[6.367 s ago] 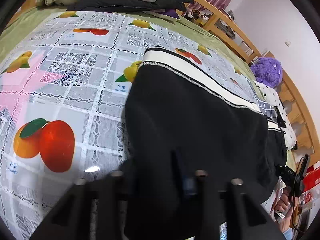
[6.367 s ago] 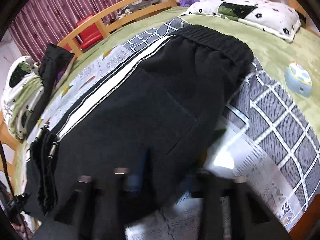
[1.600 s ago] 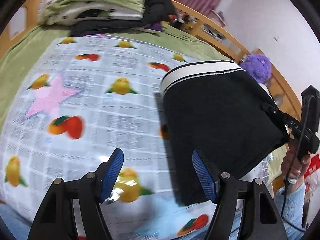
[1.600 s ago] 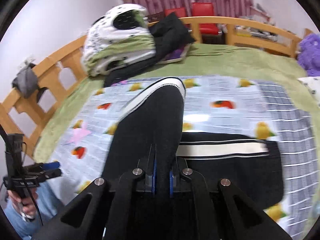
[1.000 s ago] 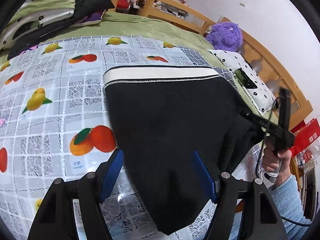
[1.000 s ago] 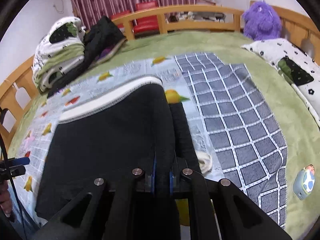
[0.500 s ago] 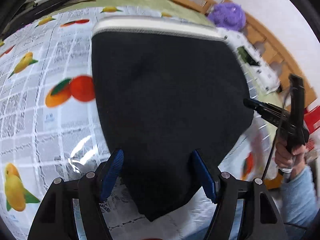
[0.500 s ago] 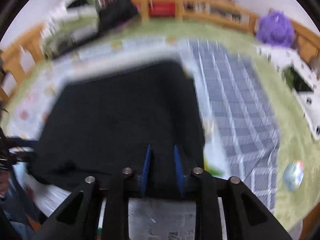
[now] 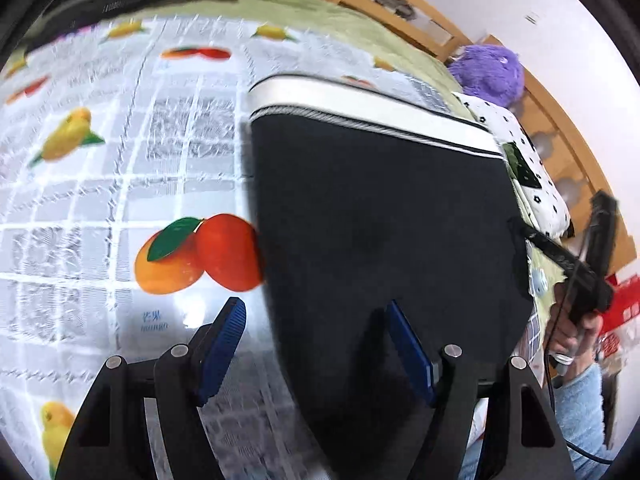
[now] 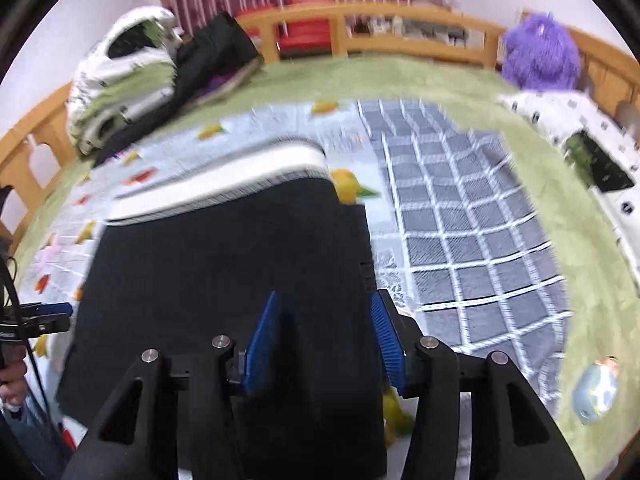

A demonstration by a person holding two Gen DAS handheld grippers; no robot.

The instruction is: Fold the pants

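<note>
Now the black pants [image 9: 384,232] are lying folded into a squarish block on the fruit-print cloth [image 9: 120,168] that is covering the bed [image 10: 400,76], white side stripe [image 9: 360,104] running along the far edge. Left tongs [image 9: 316,344] are hovering over the near left corner of the fold, blue pads [image 9: 224,340] spread wide and gripping nothing; one pad is sitting over the cloth, the other over the black fabric. Whether they are touching the fabric, I cannot tell.

Over on the other side, the right tongs [image 10: 326,340] are likewise parted, blue fingers [image 10: 262,340] straddling the near right edge of the pants [image 10: 224,272], nothing pinched between them. From this view the white stripe [image 10: 224,184] is showing blurred along the top of the fold.

Just right of the pants a grey checked cloth [image 10: 472,232] is spreading toward the green blanket. A purple plush toy [image 10: 540,54] is sitting by the wooden rail, a spotted pillow [image 10: 592,144] lying near it, and a pile of bedding and dark clothes [image 10: 160,80] is stacked at the far left. A small pale blue object [image 10: 596,390] is resting on the blanket at the right, well apart from the pants.
</note>
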